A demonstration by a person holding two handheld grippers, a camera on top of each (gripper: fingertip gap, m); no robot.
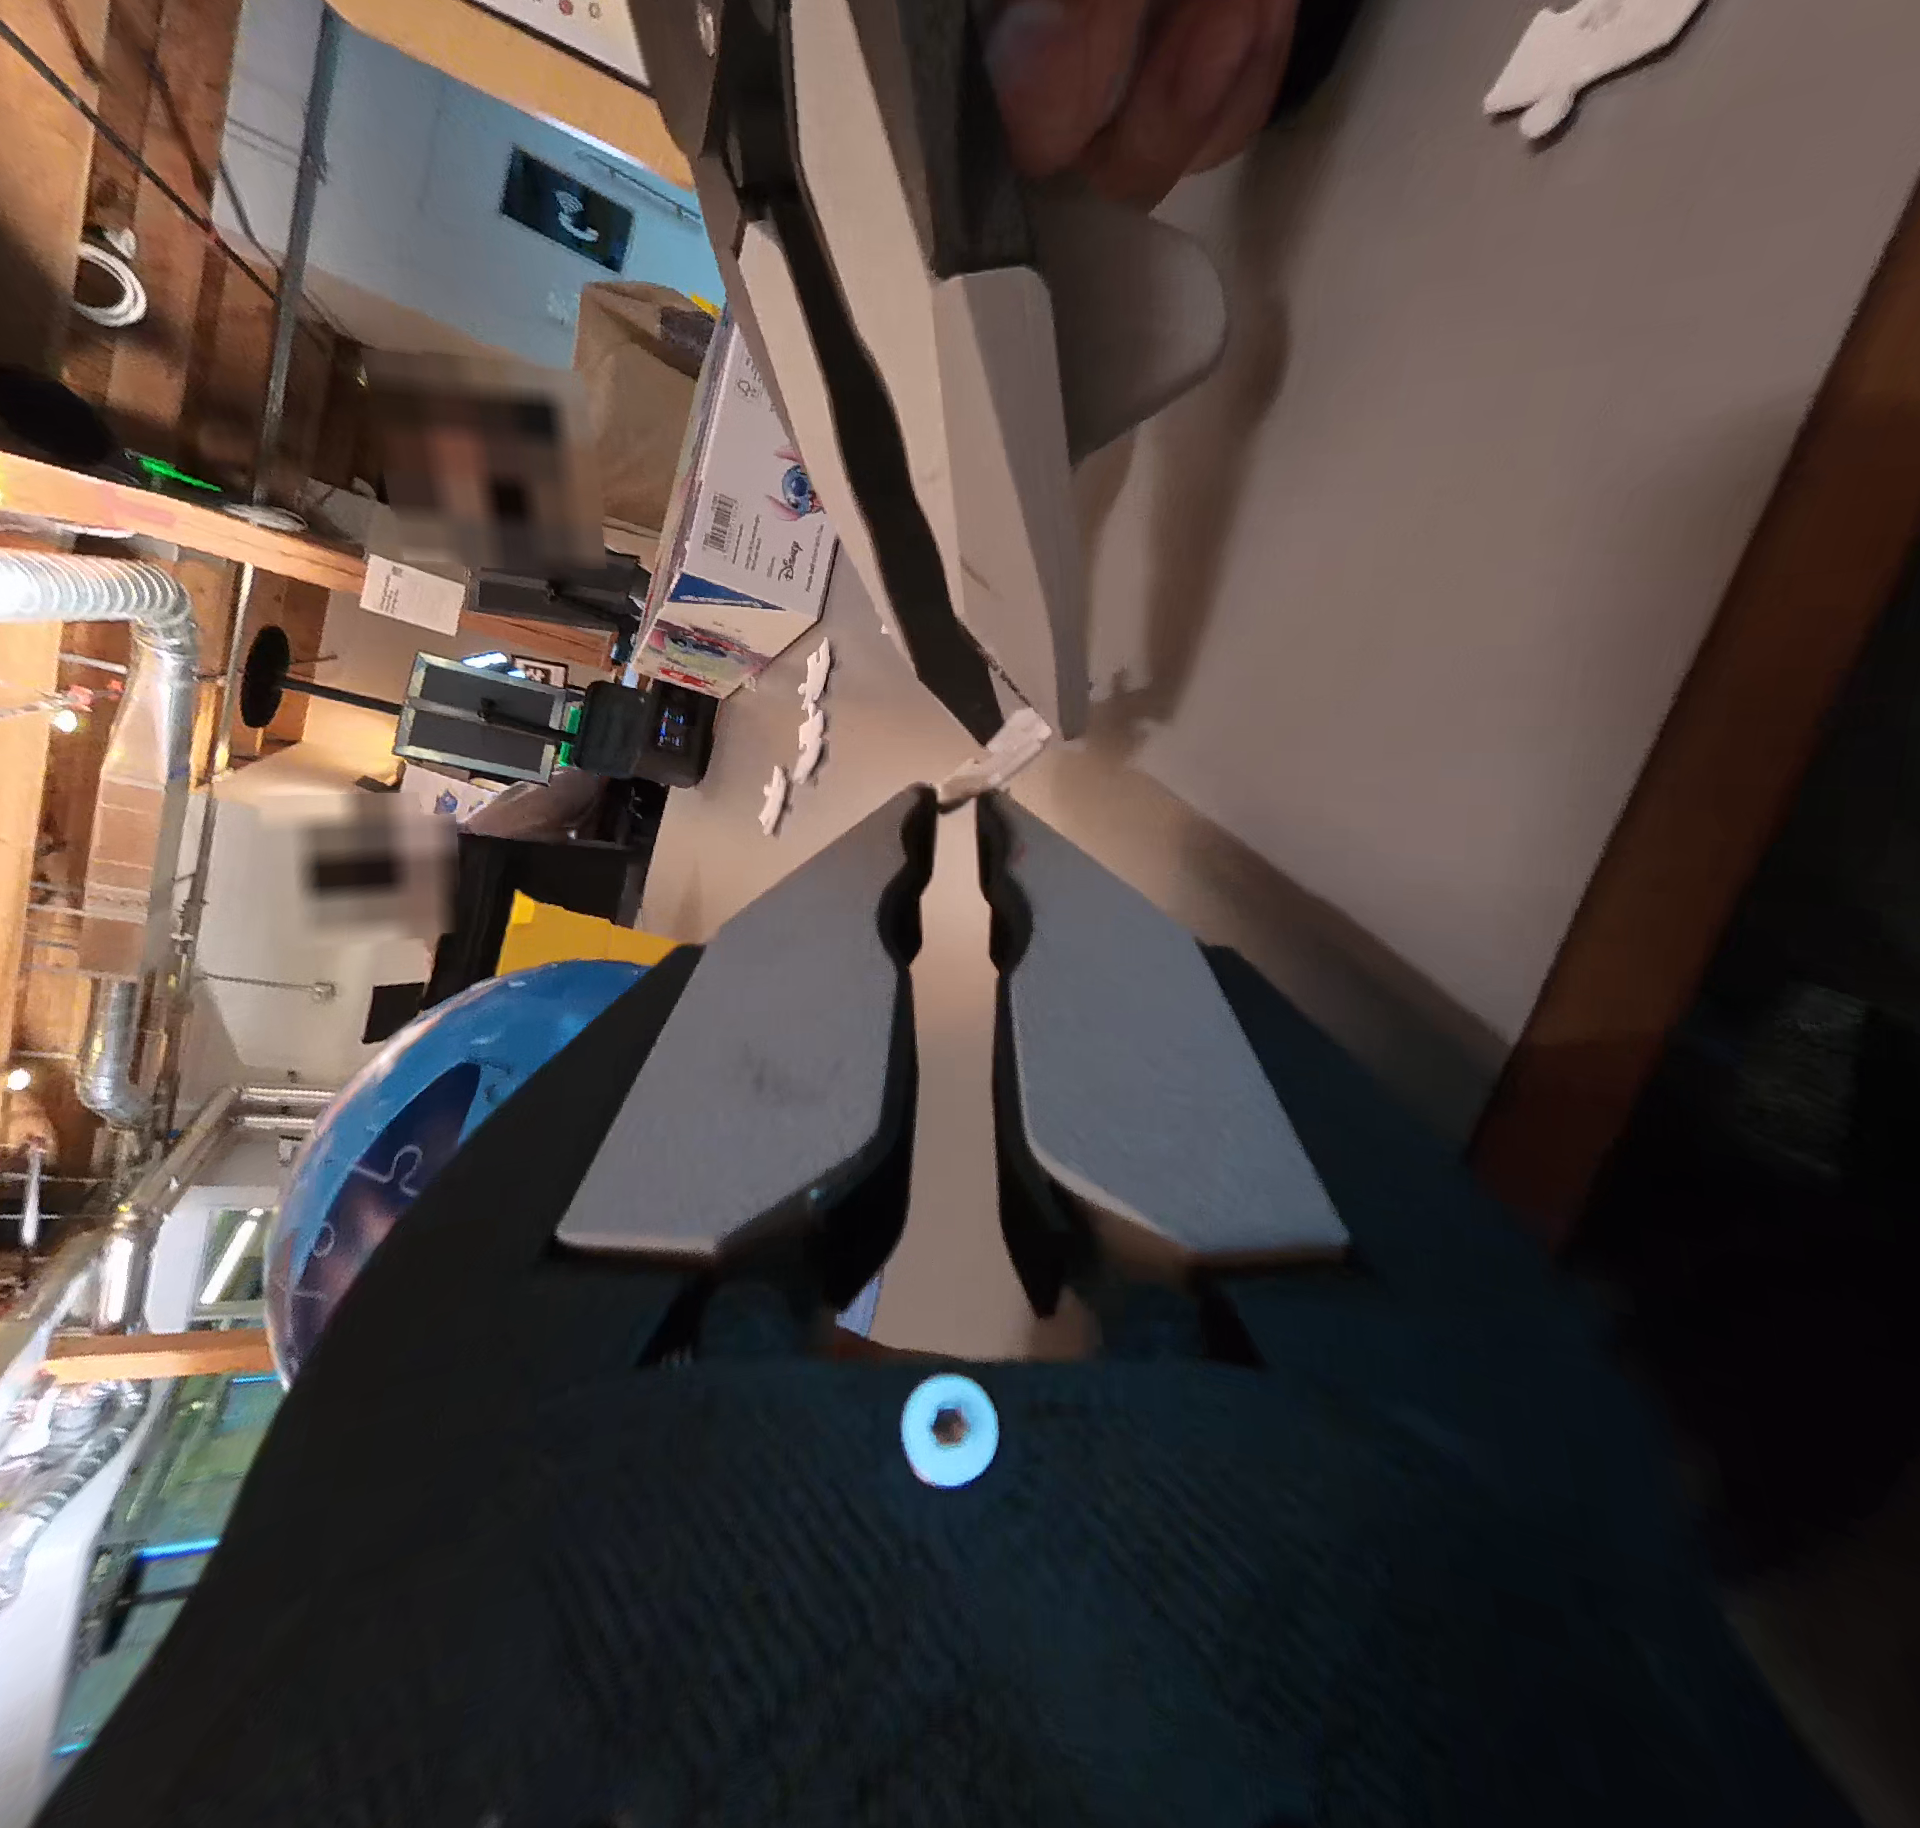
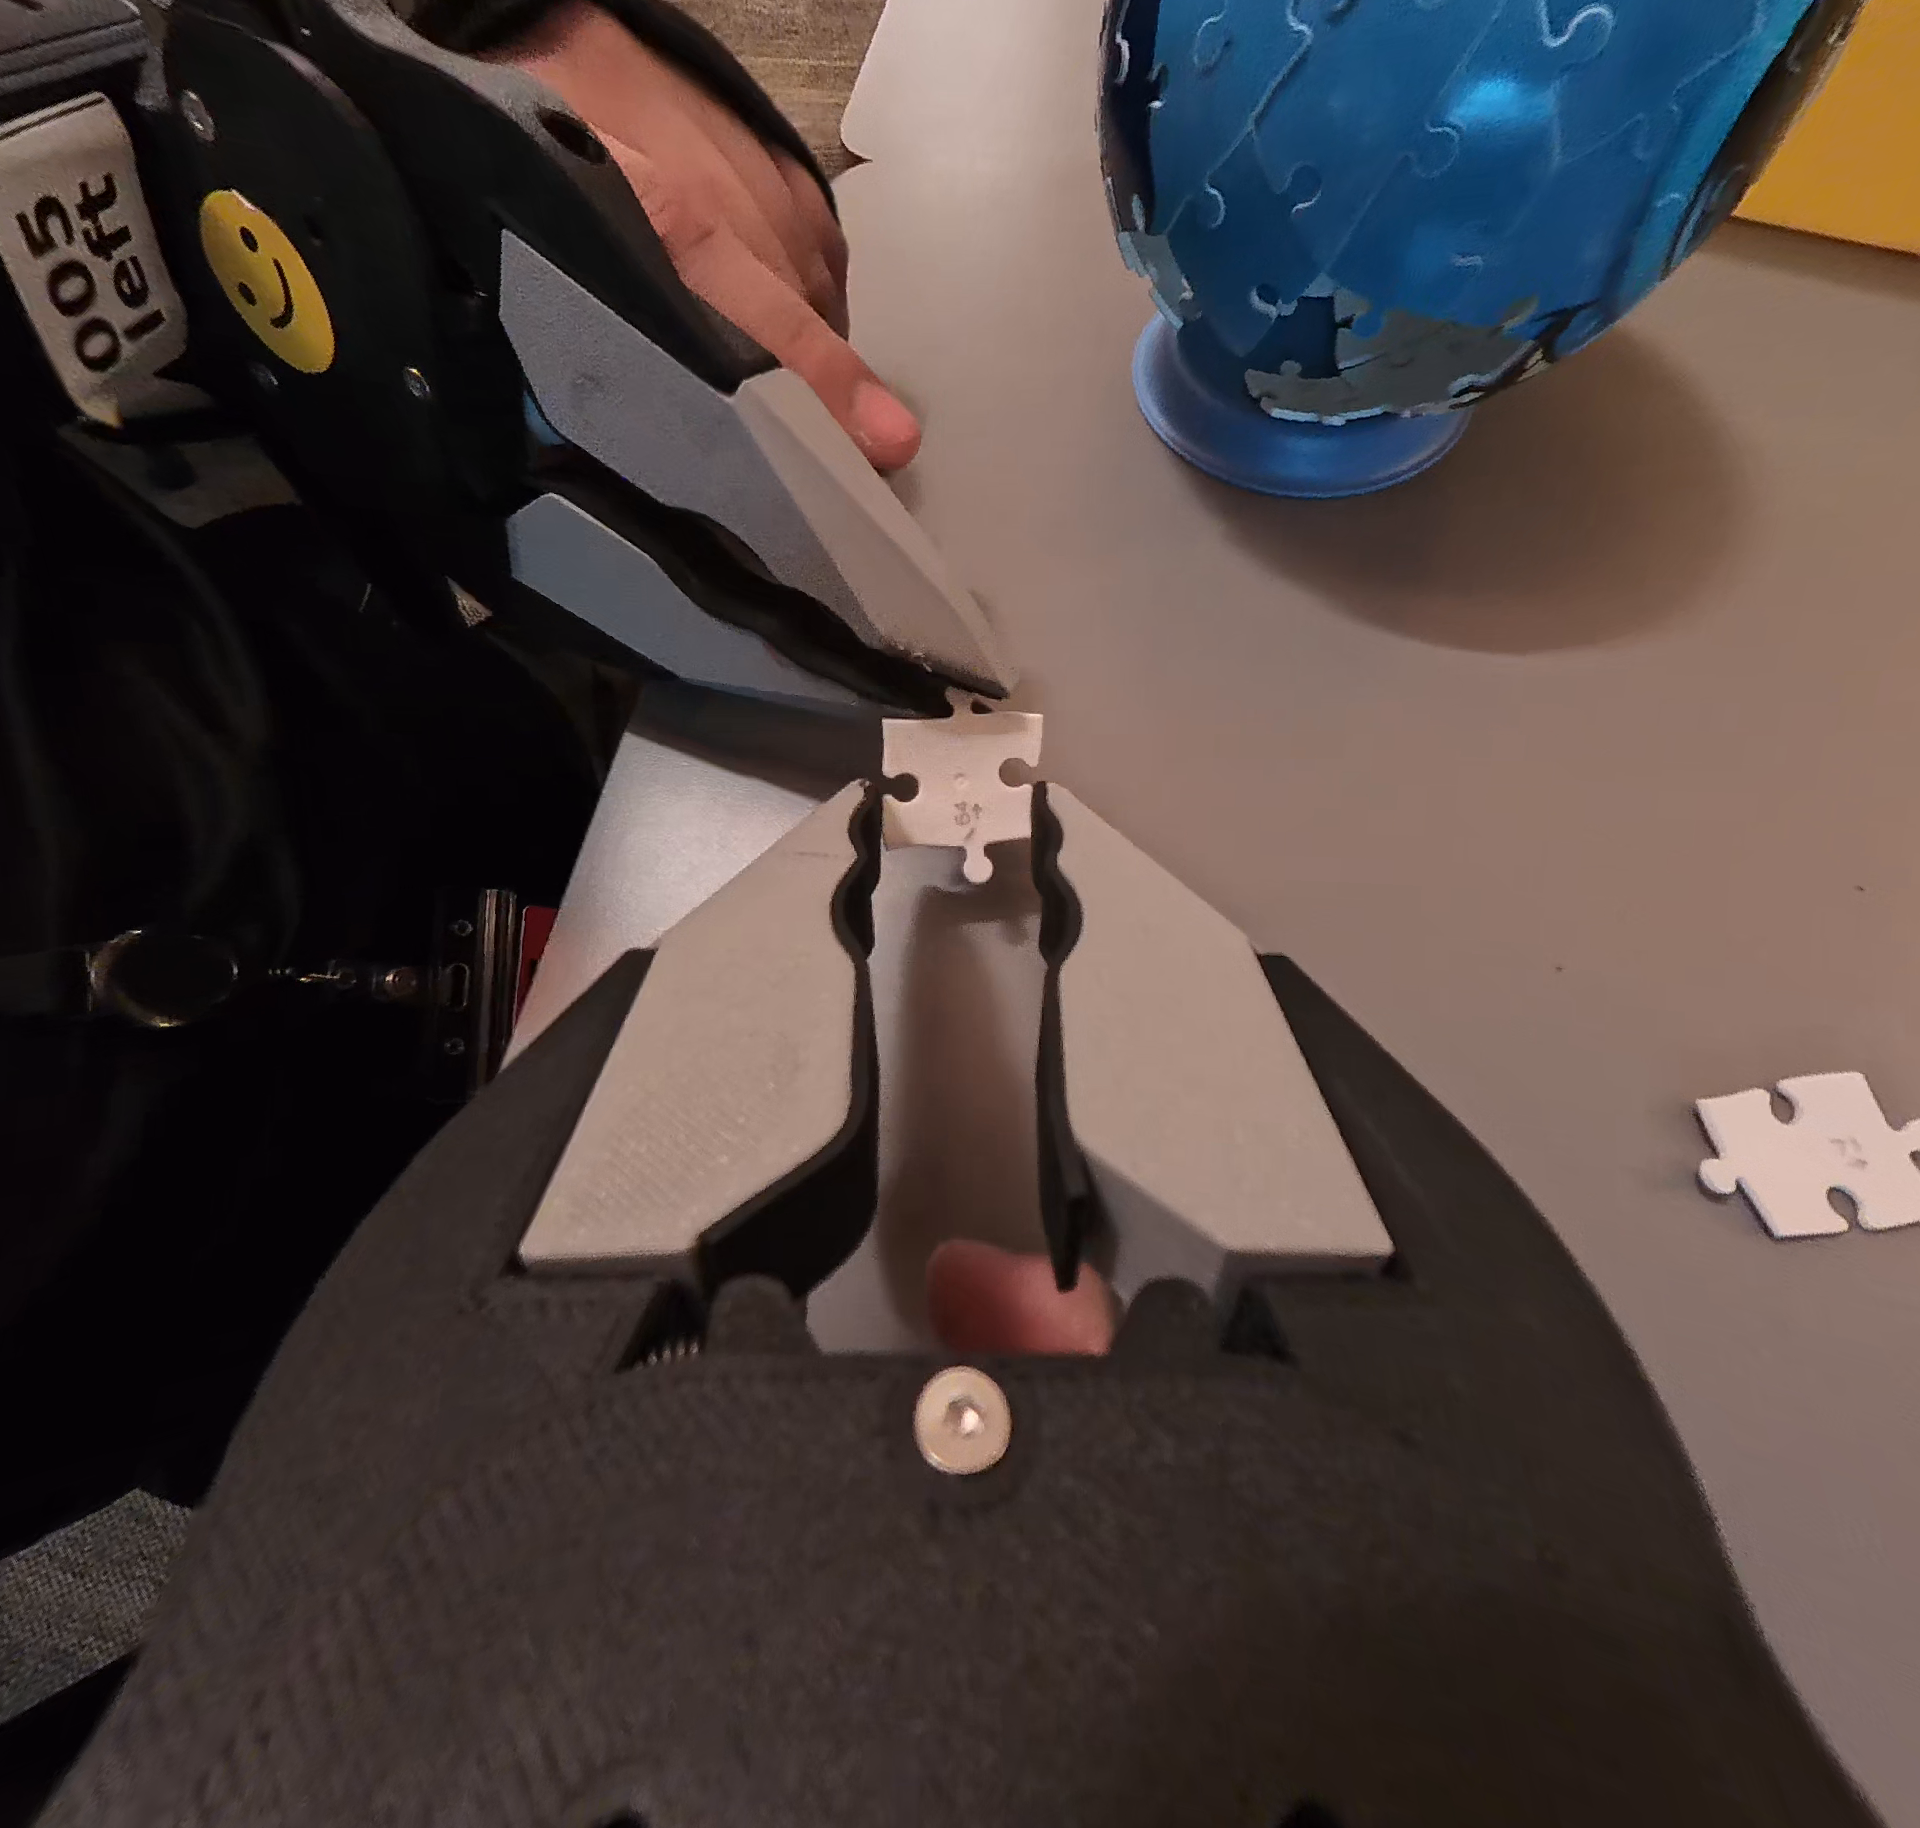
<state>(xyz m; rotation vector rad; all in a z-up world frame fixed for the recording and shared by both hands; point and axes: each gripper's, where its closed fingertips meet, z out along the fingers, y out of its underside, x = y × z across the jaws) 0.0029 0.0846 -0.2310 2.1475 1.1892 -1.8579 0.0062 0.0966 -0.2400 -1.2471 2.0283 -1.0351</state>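
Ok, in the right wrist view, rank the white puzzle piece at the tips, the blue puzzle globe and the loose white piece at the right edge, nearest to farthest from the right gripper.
1. White puzzle piece: between the tips of the right gripper.
2. Loose white piece: flat on the grey table, off to the right.
3. Blue puzzle globe: on its stand, ahead and to the right.

Two and three are close; the ranking is tentative.

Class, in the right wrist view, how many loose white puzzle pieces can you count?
2. One puzzle piece sits between both grippers' fingertips; another white piece lies flat on the grey table at the right edge. More may lie outside this view.
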